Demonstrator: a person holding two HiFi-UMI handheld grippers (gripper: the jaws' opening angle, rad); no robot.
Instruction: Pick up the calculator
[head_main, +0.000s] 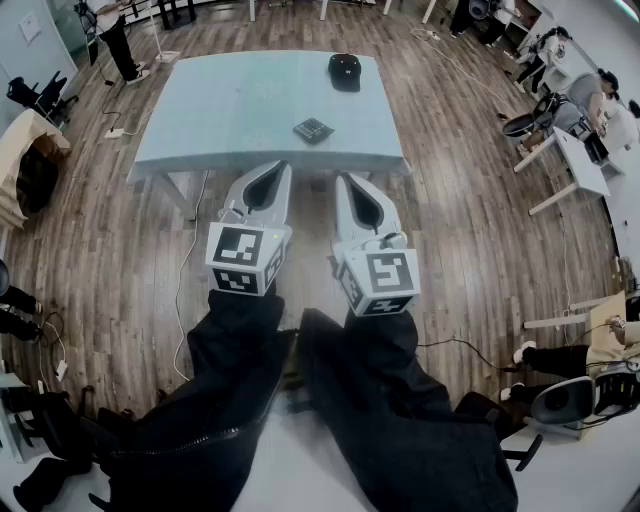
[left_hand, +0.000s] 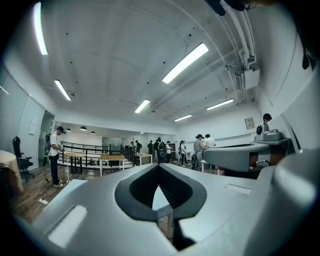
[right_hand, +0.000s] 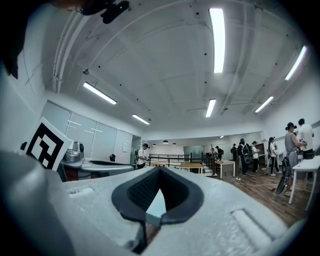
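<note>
The left tool (head_main: 281, 166) and the right tool (head_main: 346, 179) are each pressed together with nothing between the jaws, held level side by side just short of the near edge of the pale blue tabletop (head_main: 220, 110). The calculator (head_main: 313, 130) lies flat close to that near edge, right of its middle, apart from both tools. A black cap (head_main: 345, 71) sits by the far right corner.

tbl (head_main: 230, 110) standing on wood floor | calculator (head_main: 313, 130) lying on tbl | black cap (head_main: 345, 71) sitting beyond calculator, slightly right, well apart
</note>
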